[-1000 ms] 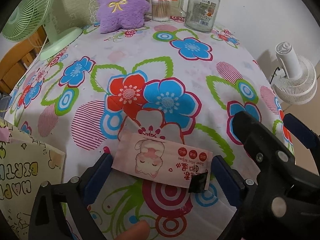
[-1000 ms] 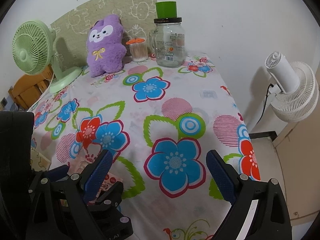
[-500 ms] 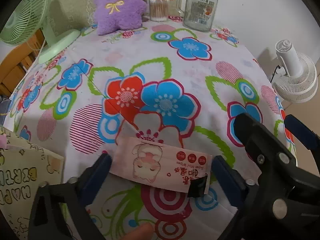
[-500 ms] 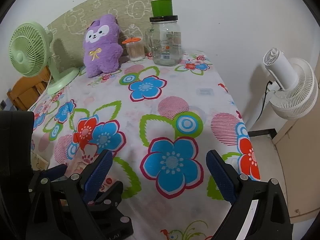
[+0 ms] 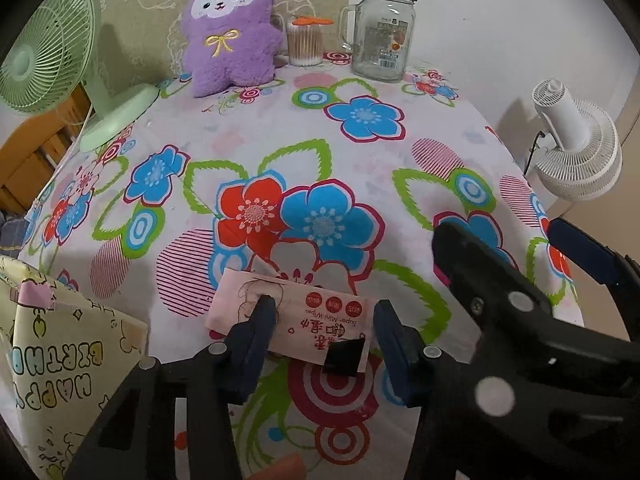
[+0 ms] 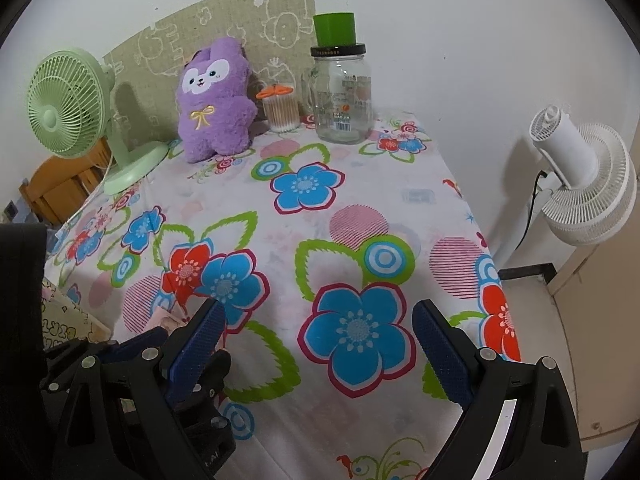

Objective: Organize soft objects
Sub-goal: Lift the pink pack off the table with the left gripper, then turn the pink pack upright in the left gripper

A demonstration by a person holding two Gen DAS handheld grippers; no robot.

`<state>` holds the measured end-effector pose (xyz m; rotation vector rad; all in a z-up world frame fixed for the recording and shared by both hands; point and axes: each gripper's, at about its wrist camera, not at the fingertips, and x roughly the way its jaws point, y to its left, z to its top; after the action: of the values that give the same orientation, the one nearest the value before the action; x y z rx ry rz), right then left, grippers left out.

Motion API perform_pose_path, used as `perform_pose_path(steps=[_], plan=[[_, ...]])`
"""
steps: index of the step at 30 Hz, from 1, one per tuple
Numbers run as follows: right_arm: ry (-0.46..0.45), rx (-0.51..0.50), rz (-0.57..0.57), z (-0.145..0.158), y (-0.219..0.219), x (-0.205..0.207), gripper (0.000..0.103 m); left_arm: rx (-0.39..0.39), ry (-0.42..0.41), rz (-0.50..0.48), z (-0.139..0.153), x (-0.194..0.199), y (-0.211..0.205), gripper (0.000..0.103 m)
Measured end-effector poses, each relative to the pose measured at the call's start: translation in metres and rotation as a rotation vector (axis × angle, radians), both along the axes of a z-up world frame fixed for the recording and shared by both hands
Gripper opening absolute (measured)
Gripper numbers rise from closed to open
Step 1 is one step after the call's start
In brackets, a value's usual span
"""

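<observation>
Left claw [image 5: 324,312] clamped on wipes packet [image 5: 316,320], right claw [image 6: 316,320] spread wide alongside, birthday bag [image 5: 60,364] near left.

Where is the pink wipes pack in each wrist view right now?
Left wrist: pink wipes pack bottom centre, between the left gripper fingers.
Right wrist: only a pink sliver at lower left, behind the right gripper's left finger.
Shared landmark: purple plush toy at the table's far edge.
</observation>
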<state>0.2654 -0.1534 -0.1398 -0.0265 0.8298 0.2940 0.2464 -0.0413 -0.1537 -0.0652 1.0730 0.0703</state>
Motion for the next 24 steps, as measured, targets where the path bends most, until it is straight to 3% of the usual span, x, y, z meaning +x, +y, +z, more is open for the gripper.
perform_pose_path(steps=[5,7,10,14,18,24], plan=[[-0.001,0.005,0.006,0.001,0.001,-0.002,0.096,0.004,0.005,0.009,0.0,-0.002,0.003,0.054],[0.0,0.006,0.01,0.001,0.002,-0.002,0.096,0.005,0.007,0.017,0.001,-0.003,0.003,0.074],[-0.004,-0.001,0.017,0.001,0.003,-0.002,0.096,-0.018,0.043,0.03,-0.002,-0.003,0.006,0.088],[-0.017,-0.006,0.03,0.005,0.005,-0.003,0.096,-0.074,0.064,0.094,-0.003,-0.008,0.011,0.093],[-0.023,-0.004,0.031,0.008,0.005,-0.002,0.096,-0.196,0.103,0.177,-0.01,-0.013,0.014,0.097],[-0.025,0.014,0.024,0.012,0.0,0.001,0.096,-0.23,0.104,0.219,-0.008,-0.01,0.009,0.098]])
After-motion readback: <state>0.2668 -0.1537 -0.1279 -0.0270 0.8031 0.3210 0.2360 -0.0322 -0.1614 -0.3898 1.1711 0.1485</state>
